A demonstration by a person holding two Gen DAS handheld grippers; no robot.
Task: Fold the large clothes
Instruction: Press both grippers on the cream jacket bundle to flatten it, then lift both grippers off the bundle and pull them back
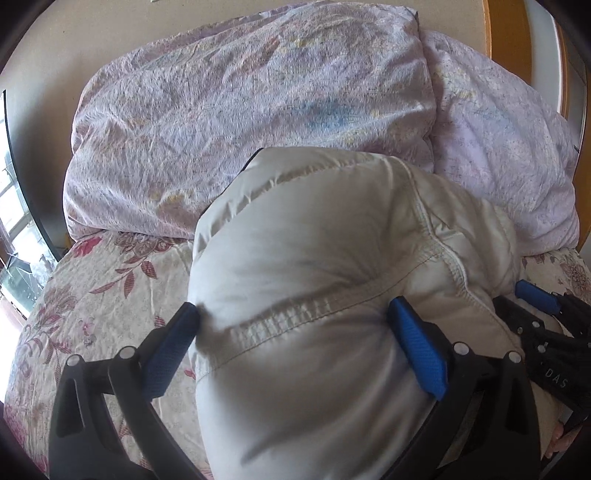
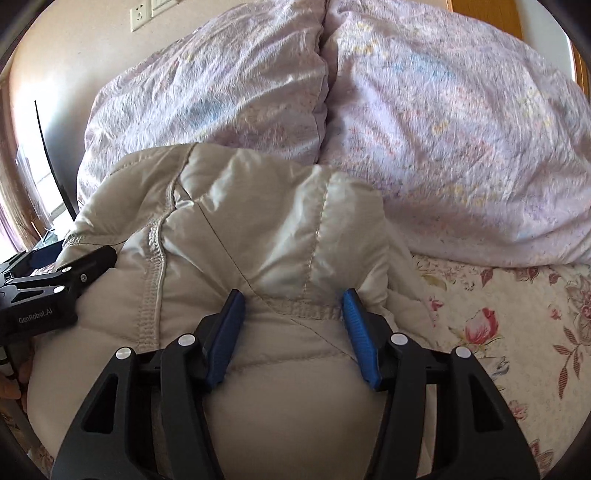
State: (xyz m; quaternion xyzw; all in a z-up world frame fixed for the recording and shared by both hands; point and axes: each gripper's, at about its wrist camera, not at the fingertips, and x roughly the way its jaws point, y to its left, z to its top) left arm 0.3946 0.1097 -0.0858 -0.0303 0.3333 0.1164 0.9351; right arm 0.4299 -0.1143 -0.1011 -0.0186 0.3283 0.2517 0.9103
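A puffy cream down jacket (image 1: 314,258) lies bunched on the flowered bed sheet (image 1: 110,288). My left gripper (image 1: 295,317) has its blue pads pressed into both sides of a thick fold of the jacket along a stitched seam. My right gripper (image 2: 291,299) squeezes another fold of the same jacket (image 2: 258,221) between its blue pads. The two grippers are side by side: the right one shows at the right edge of the left wrist view (image 1: 535,299), the left one at the left edge of the right wrist view (image 2: 55,284).
Two large lilac flowered pillows or quilts (image 1: 240,110) (image 2: 461,147) are stacked behind the jacket against a beige wall. A window (image 1: 14,229) is at the left. A wooden headboard (image 1: 506,33) is at the right. A wall socket (image 2: 140,16) is above.
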